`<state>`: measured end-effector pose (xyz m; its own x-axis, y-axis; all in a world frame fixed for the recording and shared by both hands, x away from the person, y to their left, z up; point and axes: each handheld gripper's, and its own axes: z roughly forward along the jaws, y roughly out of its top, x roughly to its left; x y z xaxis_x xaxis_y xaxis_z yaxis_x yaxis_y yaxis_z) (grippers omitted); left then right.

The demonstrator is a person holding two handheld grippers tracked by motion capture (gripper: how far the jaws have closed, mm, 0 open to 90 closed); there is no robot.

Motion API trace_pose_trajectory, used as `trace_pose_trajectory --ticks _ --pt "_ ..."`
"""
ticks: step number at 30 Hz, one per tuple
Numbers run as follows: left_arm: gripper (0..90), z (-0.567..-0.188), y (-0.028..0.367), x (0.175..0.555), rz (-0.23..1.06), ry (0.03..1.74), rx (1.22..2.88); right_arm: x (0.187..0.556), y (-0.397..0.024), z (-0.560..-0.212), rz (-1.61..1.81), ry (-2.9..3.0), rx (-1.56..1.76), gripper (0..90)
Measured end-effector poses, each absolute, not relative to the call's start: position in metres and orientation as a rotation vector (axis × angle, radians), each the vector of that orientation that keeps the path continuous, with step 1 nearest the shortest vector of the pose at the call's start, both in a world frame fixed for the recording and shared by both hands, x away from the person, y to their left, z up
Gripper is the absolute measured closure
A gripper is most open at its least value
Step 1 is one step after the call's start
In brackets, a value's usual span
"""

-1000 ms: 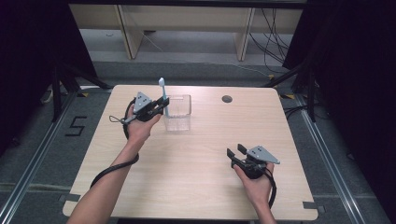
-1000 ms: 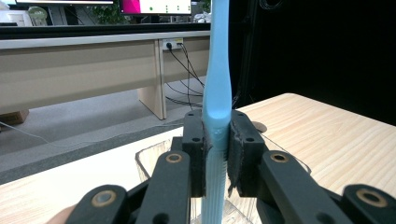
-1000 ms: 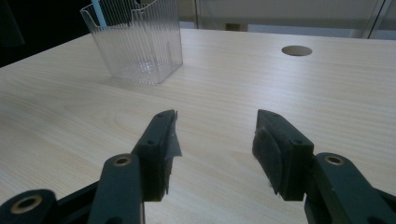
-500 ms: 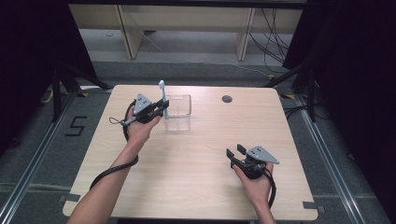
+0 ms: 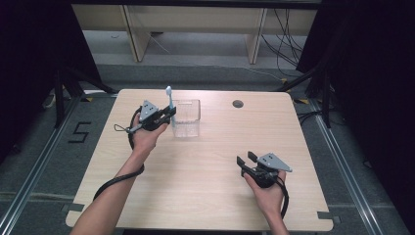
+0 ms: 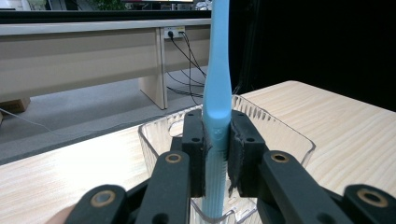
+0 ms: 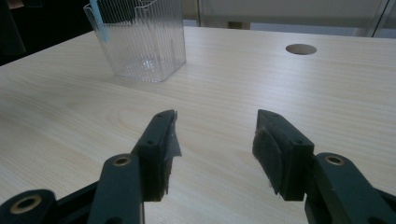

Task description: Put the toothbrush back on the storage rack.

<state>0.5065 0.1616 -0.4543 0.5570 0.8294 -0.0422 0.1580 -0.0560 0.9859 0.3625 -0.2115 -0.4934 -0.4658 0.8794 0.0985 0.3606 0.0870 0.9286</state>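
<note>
nothing has shifted since the earlier frames: both hands and both tools are seen in the same places as a second ago. a pale wooden tabletop is viewed from above. near its far edge, left of the middle, a clear ribbed plastic cup is stood upright. the left tongs are held at the cup's left rim, and a light blue toothbrush is clamped between the jaws, upright, with its head raised above the cup. in the left gripper view the jaws are seen closed tight on the toothbrush handle, whose lower end reaches down past the rim and inside the cup. the brush appears to be kept vertical so that it can be stood in the cup, and the grip is placed low on the handle so that the end can be guided in.

the right tongs are rested low over the near right part of the tabletop, well apart from the cup. in the right gripper view the jaws are seen spread wide, nothing is held between them, and bare wood lies beneath; the cup is seen farther off. the right hand seems to be parked out of the way while the left does the work. a small round hole is set near the far edge.
</note>
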Motion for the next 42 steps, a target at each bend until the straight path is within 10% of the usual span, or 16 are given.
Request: trace_pose_trajectory --ticks 42 --pt "73.7 -0.47 0.165 0.503 0.674 0.923 1.575 0.363 -0.207 -0.495 1.37 1.899 1.223 48.5"
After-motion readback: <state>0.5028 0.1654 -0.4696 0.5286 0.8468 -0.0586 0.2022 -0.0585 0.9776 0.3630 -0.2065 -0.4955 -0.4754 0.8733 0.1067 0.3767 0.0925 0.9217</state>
